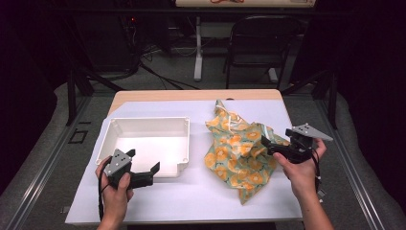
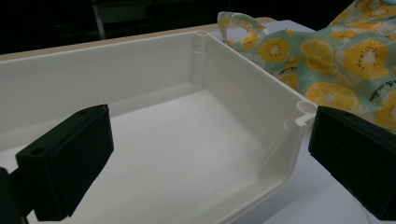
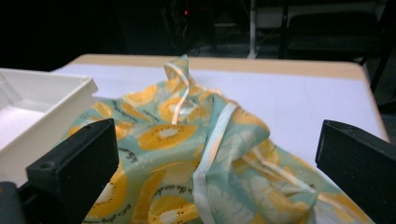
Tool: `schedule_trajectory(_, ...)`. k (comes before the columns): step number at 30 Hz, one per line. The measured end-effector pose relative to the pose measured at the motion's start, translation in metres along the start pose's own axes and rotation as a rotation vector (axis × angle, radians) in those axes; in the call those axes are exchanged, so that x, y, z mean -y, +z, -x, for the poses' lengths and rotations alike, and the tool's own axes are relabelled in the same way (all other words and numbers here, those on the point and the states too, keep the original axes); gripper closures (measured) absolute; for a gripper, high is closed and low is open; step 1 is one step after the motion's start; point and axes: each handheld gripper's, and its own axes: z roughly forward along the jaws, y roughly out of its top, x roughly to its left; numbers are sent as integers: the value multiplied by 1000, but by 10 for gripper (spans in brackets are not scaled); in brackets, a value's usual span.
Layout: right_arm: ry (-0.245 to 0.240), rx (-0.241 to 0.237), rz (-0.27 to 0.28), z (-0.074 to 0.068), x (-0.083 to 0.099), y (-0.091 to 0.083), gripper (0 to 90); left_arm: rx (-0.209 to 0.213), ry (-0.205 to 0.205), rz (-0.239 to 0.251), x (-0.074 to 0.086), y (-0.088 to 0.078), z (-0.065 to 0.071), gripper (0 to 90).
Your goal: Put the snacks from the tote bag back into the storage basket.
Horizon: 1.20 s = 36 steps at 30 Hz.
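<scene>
- Left tongs [image 1: 143, 167] gape wide, empty, at the near edge of the white rectangular plastic tub [image 1: 148, 125].
- Right tongs [image 1: 274, 139] gape wide, empty, over the crumpled green orange-fruit-print cloth [image 1: 237, 153] lying on the white worktop [image 1: 191, 196], right of the tub.

Bin [image 1: 143, 125]: smooth white plastic, slight gloss. Cloth [image 1: 239, 153]: thin printed fabric w/ satiny ribbon (crumpled). Bench [image 1: 191, 196]: matt white sheet over wood.

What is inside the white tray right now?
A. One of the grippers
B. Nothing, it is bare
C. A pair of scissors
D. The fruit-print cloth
B: the white tray shows a bare floor in the high view and the left gripper view, while the fruit-print cloth lies crumpled on the table beside it, to its right.
</scene>
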Motion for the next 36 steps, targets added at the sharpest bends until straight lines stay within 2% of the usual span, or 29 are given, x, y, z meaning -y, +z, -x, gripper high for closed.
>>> schedule_trajectory(4, 24, -8, -32, 2, 7, 19, 0, 16, 3, -3, -4, 5, 3, 5)
schedule_trajectory(6, 18, -28, -52, 2, 9, 27, 6, 24, 2, -2, -5, 7, 4, 5)
schedule_trajectory(8, 3, -26, -71, 1, 13, 33, 57, 26, -2, 0, -6, 9, 5, 7)
schedule_trajectory(10, -1, -54, -70, 2, 16, 36, 183, 31, -1, -1, -6, 9, 6, 7)
schedule_trajectory(11, 0, -59, -60, 1, 18, 37, 281, 31, 0, -2, -6, 9, 6, 7)
schedule_trajectory(13, -17, -67, -65, 1, 21, 38, 577, 30, -4, 2, -6, 9, 6, 8)
schedule_trajectory(14, -16, -77, -72, 1, 21, 39, 648, 28, -4, 0, -6, 9, 6, 8)
schedule_trajectory(16, -21, -57, -75, 1, 23, 37, 818, 26, -5, -2, -6, 8, 6, 9)
schedule_trajectory(17, -28, -55, -64, 1, 24, 36, 873, 24, -4, -1, -7, 7, 7, 10)
schedule_trajectory(20, -28, -71, -19, -2, 22, 28, 900, 28, 4, 5, -9, 5, 10, 11)
schedule_trajectory(26, -84, -114, 58, -21, 17, 9, 900, 49, 13, 22, -16, 5, 19, 11)
schedule_trajectory(31, -135, -169, 85, -38, 14, -1, 900, 71, 18, 32, -22, 10, 29, 12)
schedule_trajectory(36, -180, -207, 85, -52, 15, -7, 899, 93, 35, 31, -28, 16, 39, 18)
